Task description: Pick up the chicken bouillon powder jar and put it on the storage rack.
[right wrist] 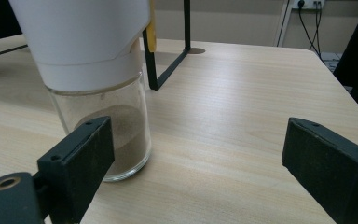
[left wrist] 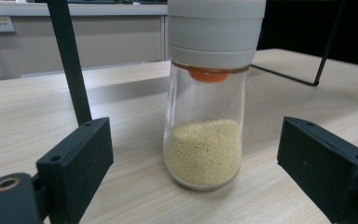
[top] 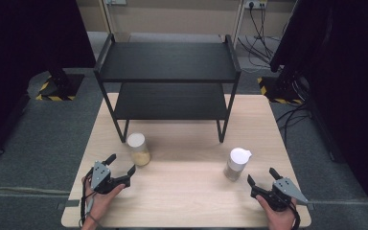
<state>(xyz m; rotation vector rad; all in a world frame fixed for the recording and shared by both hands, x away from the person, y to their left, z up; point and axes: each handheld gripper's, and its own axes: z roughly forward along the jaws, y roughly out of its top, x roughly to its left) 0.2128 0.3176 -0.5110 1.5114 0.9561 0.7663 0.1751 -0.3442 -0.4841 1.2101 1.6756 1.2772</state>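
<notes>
Currently, both tools sit low in the high view with fingers spread wide and holding nothing. The left gripper [top: 123,164] lies at lower left, just beside the clear glass jar of yellow grains with a white cap [top: 138,149]. The right gripper [top: 261,177] lies at lower right, near the clear glass jar of brown powder with a white spouted lid [top: 236,164].

In the left gripper view, the yellow-grain jar [left wrist: 205,112] stands upright on the pale wood-grain desk [left wrist: 23,121], centred between the fingers [left wrist: 77,158] but not touched. Judged from this, the step in hand is the approach to a grasp. Advance straight ahead and close on the glass body below the cap, where the wall is near vertical.

In the right gripper view, the brown-powder jar [right wrist: 105,112] sits toward the left finger [right wrist: 79,161], off centre. Shift the tool sideways before closing, or the jar will likely be pushed.

Smooth glass offers little friction; grip squarely and keep each jar upright. The black metal two-tier shelf [top: 167,62] stands at upper centre, well apart.
</notes>
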